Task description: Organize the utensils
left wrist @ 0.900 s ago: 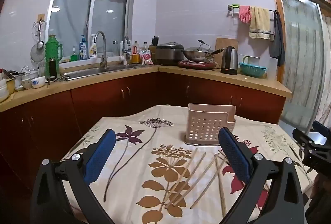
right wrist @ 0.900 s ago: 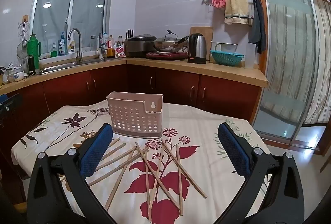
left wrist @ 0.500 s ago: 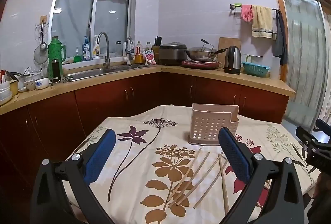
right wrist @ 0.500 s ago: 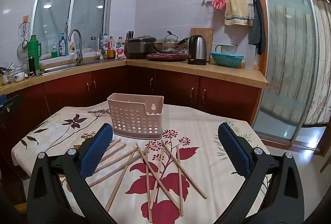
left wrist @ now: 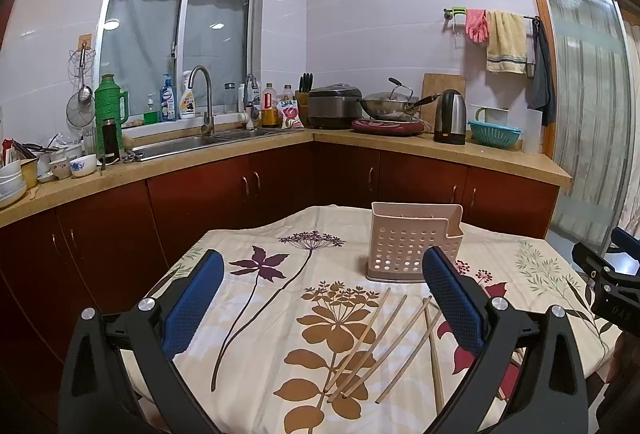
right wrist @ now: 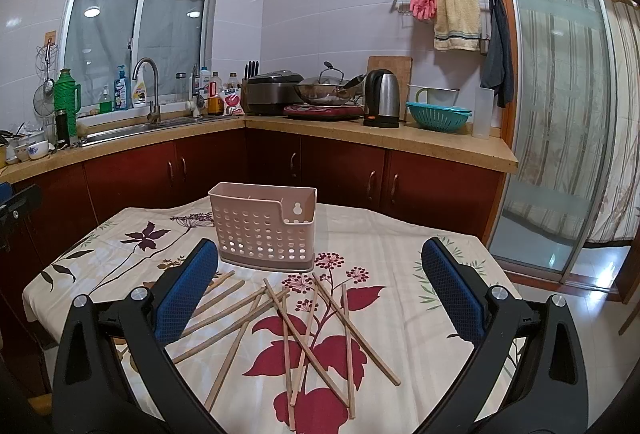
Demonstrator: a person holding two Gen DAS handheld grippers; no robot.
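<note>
Both tongs gape wide, empty; only the right wrist view shows the whole chopsticks (right wrist: 304, 330) scatter before the holder (right wrist: 264, 230).

Wooden chopsticks (right wrist: 304, 326) lie scattered and crisscrossed on the floral tablecloth (right wrist: 400, 266), just before the upright, perforated pink utensil holder (right wrist: 264, 230), which stands empty.
</note>
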